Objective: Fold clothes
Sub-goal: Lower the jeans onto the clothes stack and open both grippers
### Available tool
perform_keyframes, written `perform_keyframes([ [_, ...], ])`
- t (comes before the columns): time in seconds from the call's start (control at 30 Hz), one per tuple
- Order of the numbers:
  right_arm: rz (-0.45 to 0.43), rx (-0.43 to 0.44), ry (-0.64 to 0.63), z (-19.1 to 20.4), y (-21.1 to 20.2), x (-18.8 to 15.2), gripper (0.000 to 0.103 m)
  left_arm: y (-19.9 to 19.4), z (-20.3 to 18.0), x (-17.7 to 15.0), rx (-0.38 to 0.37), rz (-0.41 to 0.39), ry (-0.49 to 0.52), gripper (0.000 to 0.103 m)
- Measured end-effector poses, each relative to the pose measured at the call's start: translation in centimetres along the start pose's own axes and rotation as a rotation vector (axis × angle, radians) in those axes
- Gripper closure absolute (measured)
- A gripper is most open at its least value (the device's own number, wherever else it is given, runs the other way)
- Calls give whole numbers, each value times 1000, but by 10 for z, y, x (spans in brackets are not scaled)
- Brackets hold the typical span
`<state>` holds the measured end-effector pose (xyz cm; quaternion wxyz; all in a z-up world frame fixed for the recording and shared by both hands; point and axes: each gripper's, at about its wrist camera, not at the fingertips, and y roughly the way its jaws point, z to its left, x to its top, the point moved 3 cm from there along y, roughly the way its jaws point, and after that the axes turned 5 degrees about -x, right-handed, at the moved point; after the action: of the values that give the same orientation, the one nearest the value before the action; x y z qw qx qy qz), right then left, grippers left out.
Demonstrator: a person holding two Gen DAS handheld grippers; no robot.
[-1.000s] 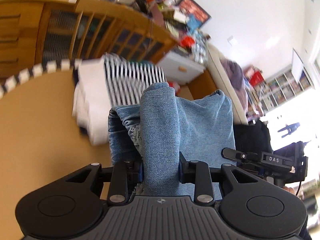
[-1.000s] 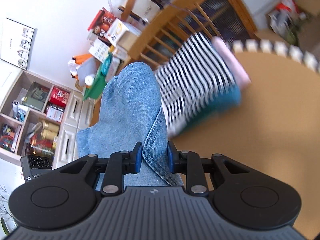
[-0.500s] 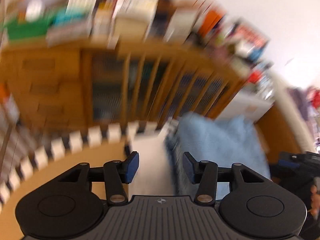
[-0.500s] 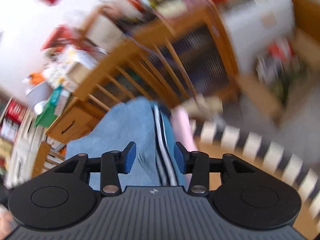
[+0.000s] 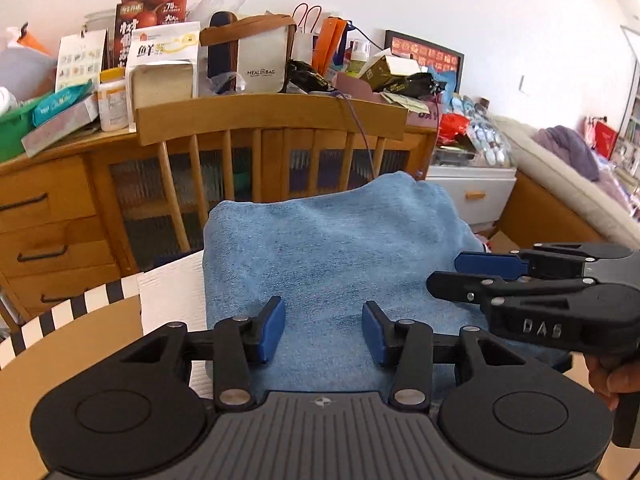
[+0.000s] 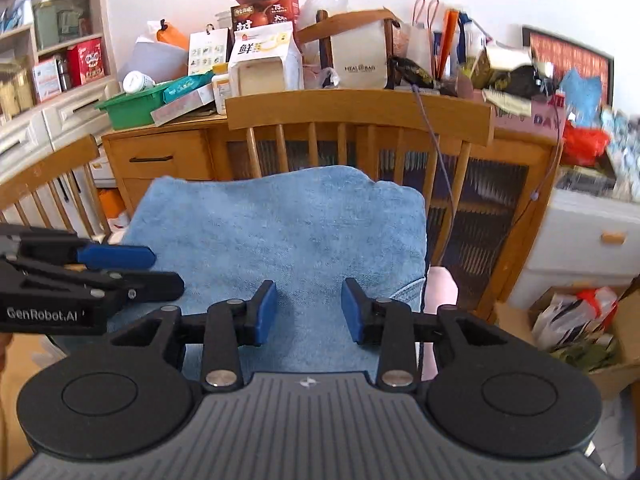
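Note:
A folded blue denim garment (image 5: 332, 248) lies flat on top of a stack of folded clothes; it also shows in the right wrist view (image 6: 280, 232). My left gripper (image 5: 323, 330) is open and empty, just above the garment's near edge. My right gripper (image 6: 308, 310) is open and empty over the same near edge. The right gripper shows at the right of the left wrist view (image 5: 472, 274), and the left gripper at the left of the right wrist view (image 6: 156, 270). A white folded piece (image 5: 172, 296) and a pink piece (image 6: 440, 292) stick out from under the denim.
The tan table (image 5: 80, 344) has a black-and-white checked rim (image 5: 68, 312). A wooden chair back (image 5: 272, 120) stands just beyond the stack. A cluttered wooden sideboard (image 5: 48, 208) is behind it. A cardboard box (image 6: 580, 328) sits on the floor at the right.
Both grippers let go of the denim garment and opened. The garment now lies flat on the stack, and both grippers have pulled back level behind it.

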<state>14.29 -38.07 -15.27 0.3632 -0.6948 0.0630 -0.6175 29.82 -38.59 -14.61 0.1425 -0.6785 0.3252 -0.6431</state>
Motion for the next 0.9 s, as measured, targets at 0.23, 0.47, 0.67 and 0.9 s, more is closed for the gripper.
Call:
perform_keyframes([
  [0.23,-1,-39,17,4,-15,13,51,-32,-11,-9,53,-10,5,47],
  [0.47,-96,-101,126,22,-145,-15,17,-123,-57,-25,102,27,-51,17],
  [0.67,-48,-175,199,34,-184,-36,15,-168,-56,-53,92,66,-174,8],
  [0.9,-26,-158,206,48,-198,-40,14,-195,-58,-62,129,52,-122,8],
])
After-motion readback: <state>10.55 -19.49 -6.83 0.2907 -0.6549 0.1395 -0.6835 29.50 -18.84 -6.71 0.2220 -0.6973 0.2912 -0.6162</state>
